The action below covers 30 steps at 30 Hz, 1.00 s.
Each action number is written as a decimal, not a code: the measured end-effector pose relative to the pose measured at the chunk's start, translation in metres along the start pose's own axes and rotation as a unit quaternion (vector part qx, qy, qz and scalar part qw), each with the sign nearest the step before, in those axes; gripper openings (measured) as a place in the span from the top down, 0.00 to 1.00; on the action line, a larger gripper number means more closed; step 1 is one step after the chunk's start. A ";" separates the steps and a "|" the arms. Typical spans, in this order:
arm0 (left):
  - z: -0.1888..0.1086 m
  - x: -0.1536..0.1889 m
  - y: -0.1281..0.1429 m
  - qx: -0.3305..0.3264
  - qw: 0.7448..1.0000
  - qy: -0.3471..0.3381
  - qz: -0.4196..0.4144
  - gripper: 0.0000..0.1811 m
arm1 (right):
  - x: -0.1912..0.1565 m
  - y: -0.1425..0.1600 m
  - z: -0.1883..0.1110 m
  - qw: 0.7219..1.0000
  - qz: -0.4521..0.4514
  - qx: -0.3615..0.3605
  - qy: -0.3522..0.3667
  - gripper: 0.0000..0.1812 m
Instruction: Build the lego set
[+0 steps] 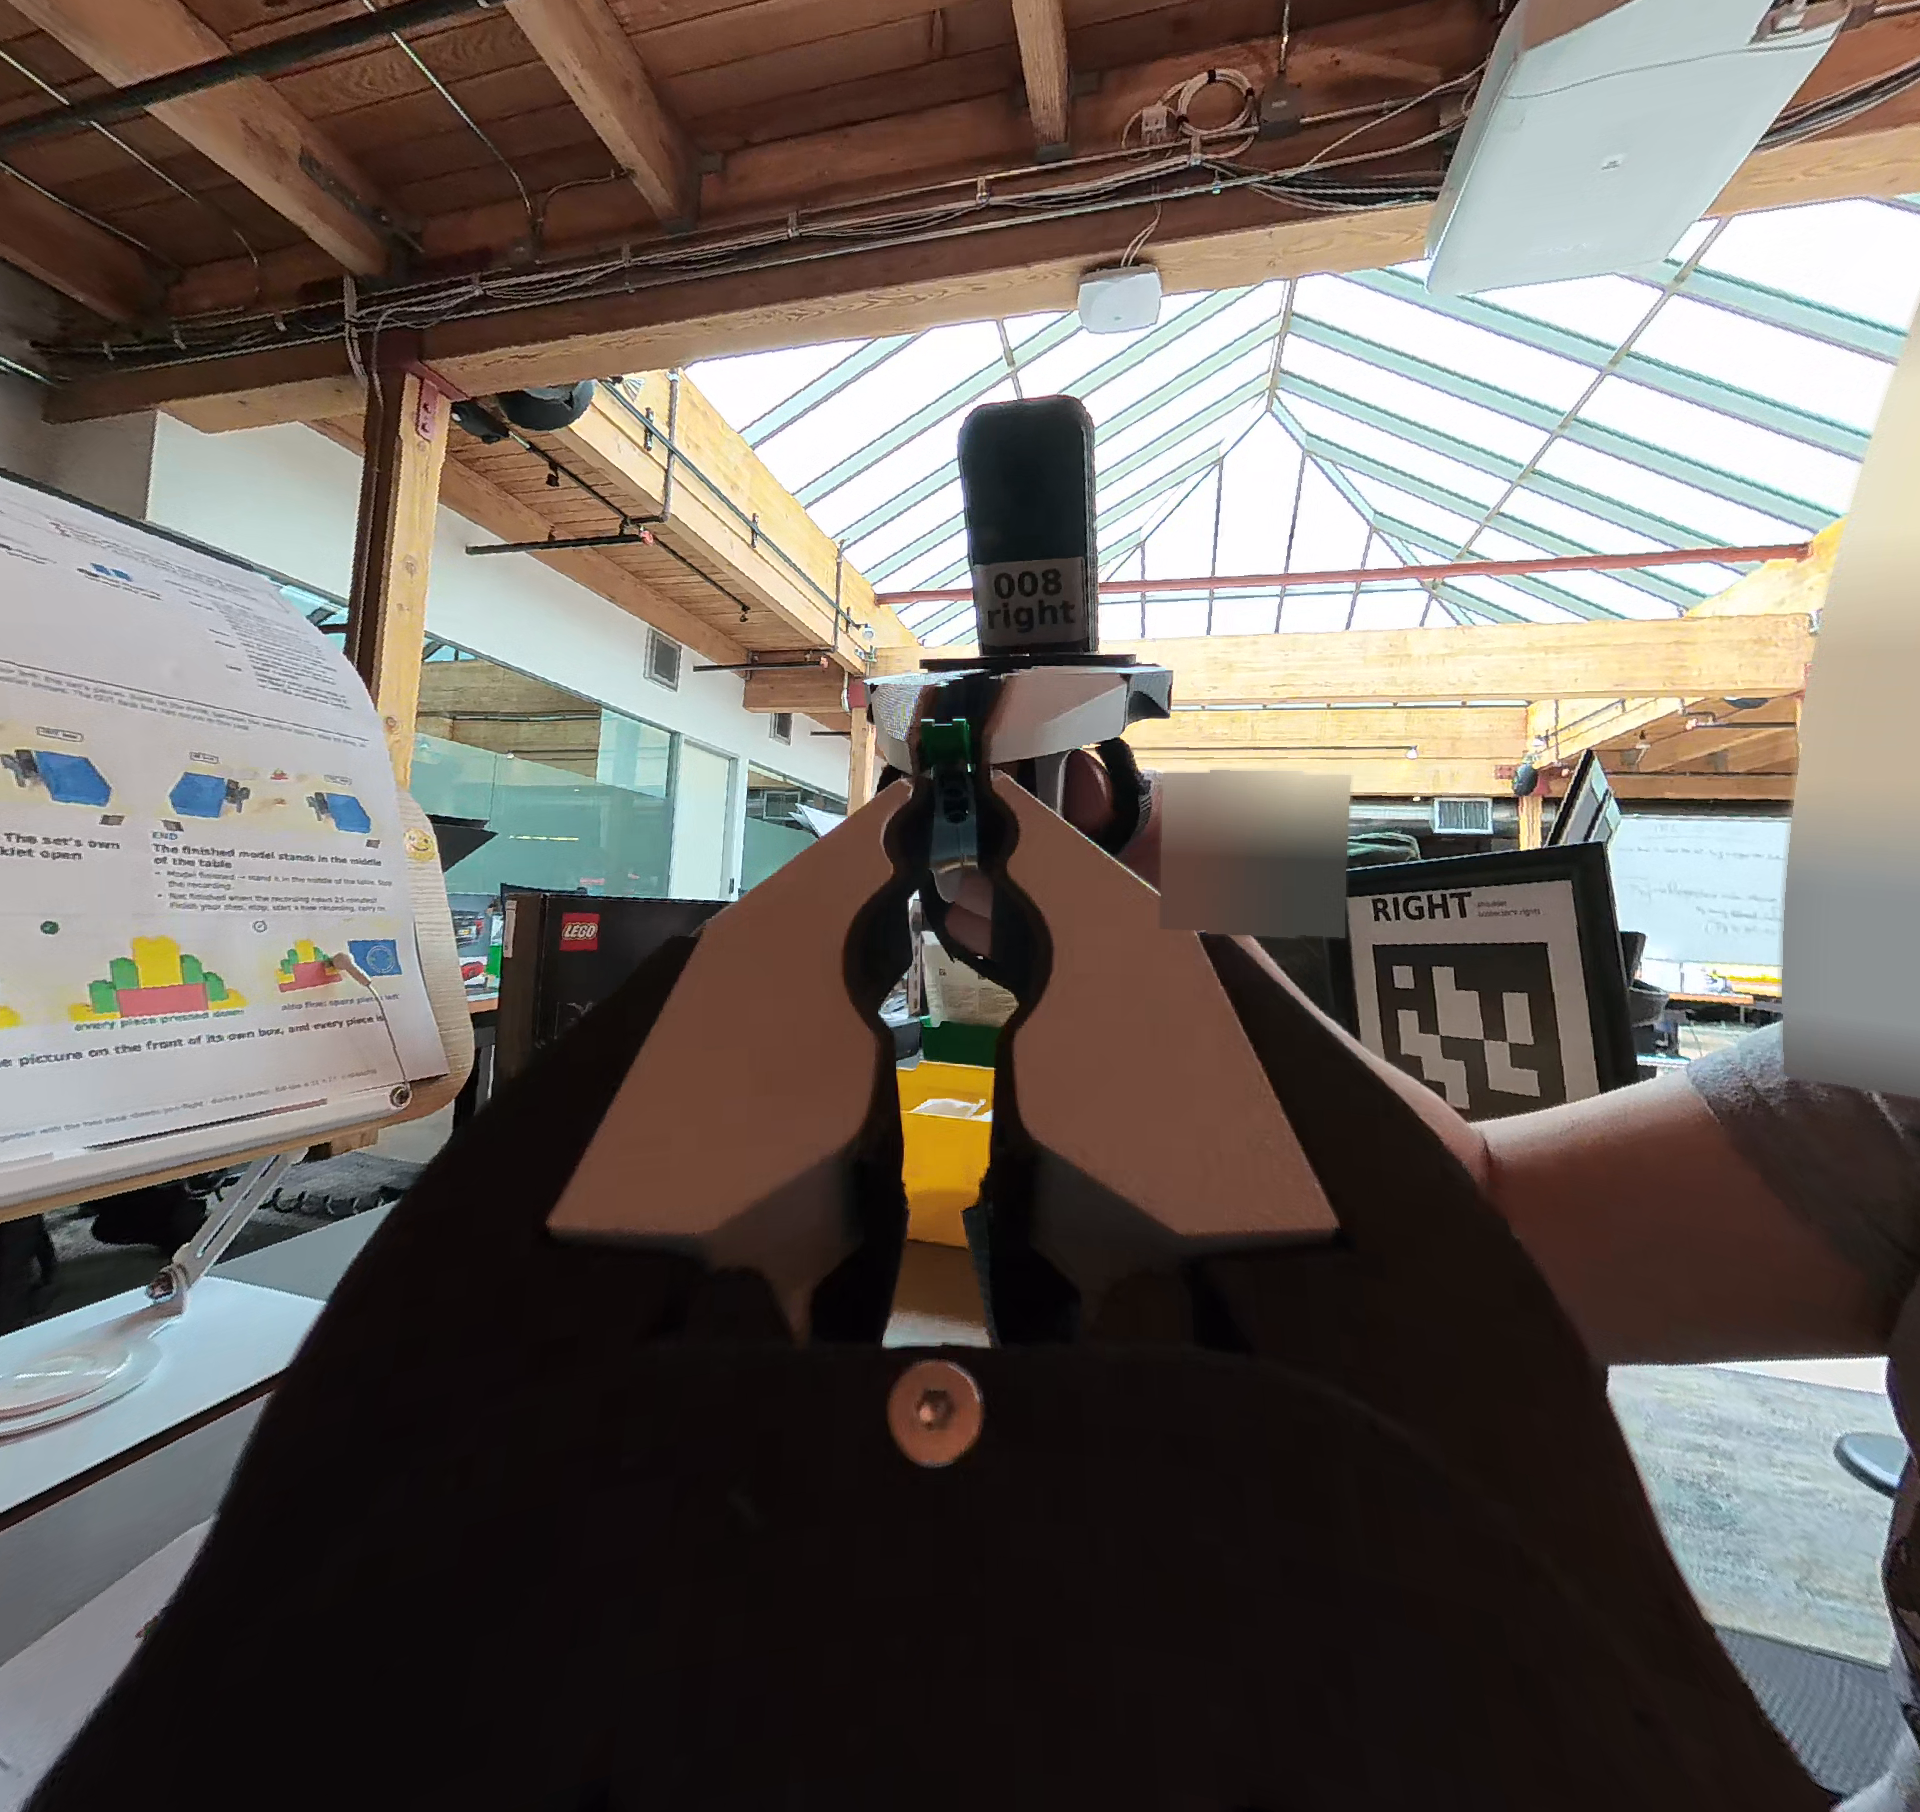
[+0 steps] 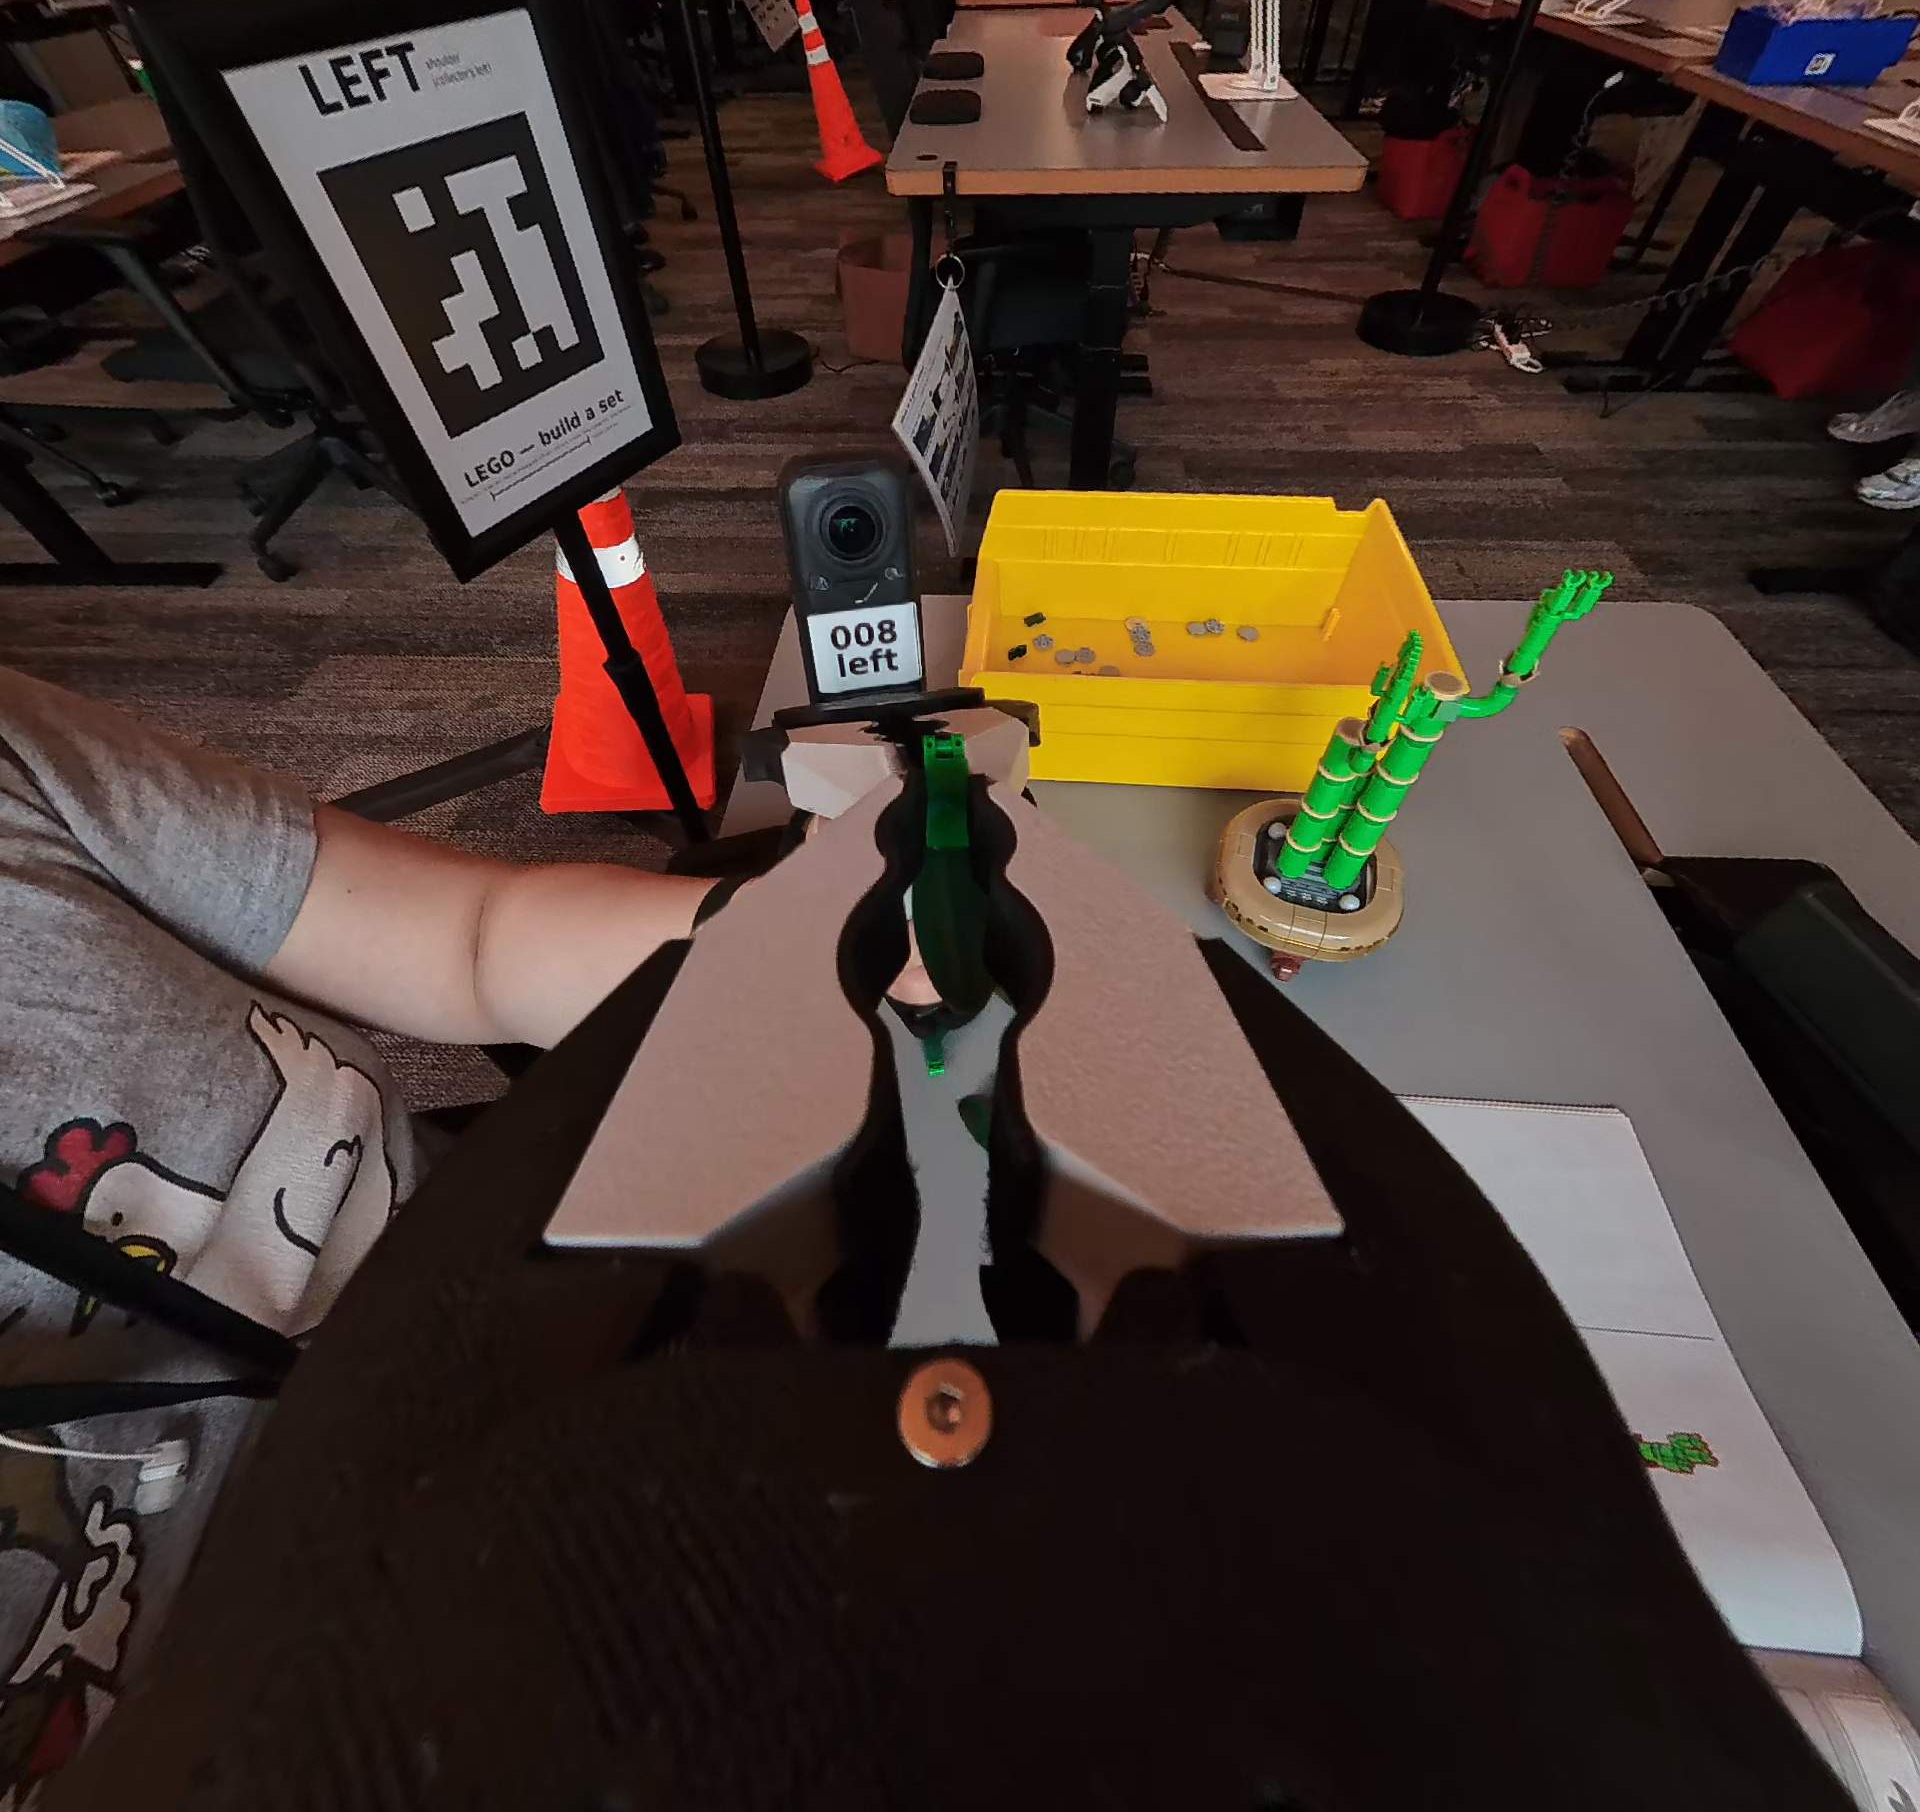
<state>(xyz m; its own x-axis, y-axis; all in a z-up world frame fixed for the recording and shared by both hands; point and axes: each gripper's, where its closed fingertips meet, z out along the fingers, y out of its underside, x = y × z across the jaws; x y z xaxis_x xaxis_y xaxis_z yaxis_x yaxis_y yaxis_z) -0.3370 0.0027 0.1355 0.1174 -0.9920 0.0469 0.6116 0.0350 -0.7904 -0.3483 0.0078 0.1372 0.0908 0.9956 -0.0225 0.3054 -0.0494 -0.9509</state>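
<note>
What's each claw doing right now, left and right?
Left claw: closed on a small green piece.
Right claw: closed on the same green piece, tip to tip.

Yellow bin, green bamboo model in tan pot, orange cone, grey table

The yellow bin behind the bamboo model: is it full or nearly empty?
Nearly empty. The yellow bin shows mostly bare floor, with a few small grey and black pieces scattered along its back.

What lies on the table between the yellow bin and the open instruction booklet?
In the right wrist view, the green bamboo model in its tan pot stands between the yellow bin and the instruction booklet.
</note>
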 end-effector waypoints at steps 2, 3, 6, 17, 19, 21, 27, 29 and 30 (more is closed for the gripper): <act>0.000 -0.001 0.001 -0.009 1.000 -0.003 0.006 0.97 | 0.001 0.002 0.000 1.000 -0.006 -0.007 0.005 0.97; 0.000 -0.001 0.002 -0.013 1.000 -0.005 0.010 0.97 | 0.002 0.002 0.000 1.000 -0.007 -0.010 0.008 0.97; -0.001 -0.002 0.003 -0.025 0.999 -0.015 0.033 0.97 | 0.002 0.003 0.001 1.000 -0.002 -0.017 0.007 0.97; -0.003 -0.004 0.005 -0.025 0.999 -0.015 0.023 0.97 | 0.002 0.005 0.003 0.999 -0.017 -0.038 -0.002 0.97; -0.004 -0.005 0.003 -0.020 0.999 -0.016 0.020 0.97 | 0.002 0.005 0.005 0.999 -0.001 -0.045 -0.005 0.97; -0.005 -0.005 0.001 -0.013 1.000 -0.015 0.016 0.97 | 0.001 0.002 0.007 0.999 0.008 -0.047 -0.010 0.97; -0.007 -0.005 -0.005 0.011 1.000 -0.002 -0.015 0.97 | 0.000 -0.003 0.012 0.998 -0.007 -0.055 0.004 0.97; -0.008 -0.004 -0.007 0.014 1.000 0.000 -0.017 0.97 | 0.000 -0.004 0.013 0.998 -0.014 -0.055 0.007 0.96; -0.008 -0.004 -0.007 0.015 1.000 0.001 -0.018 0.97 | -0.001 -0.005 0.014 0.998 -0.015 -0.055 0.007 0.95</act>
<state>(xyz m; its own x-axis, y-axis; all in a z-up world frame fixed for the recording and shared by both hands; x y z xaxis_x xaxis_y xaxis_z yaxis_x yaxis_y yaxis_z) -0.3483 0.0053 0.1362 0.0940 -0.9929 0.0732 0.6388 0.0037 -0.7694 -0.3629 0.0082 0.1375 0.0928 0.9956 0.0100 0.4107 -0.0291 -0.9113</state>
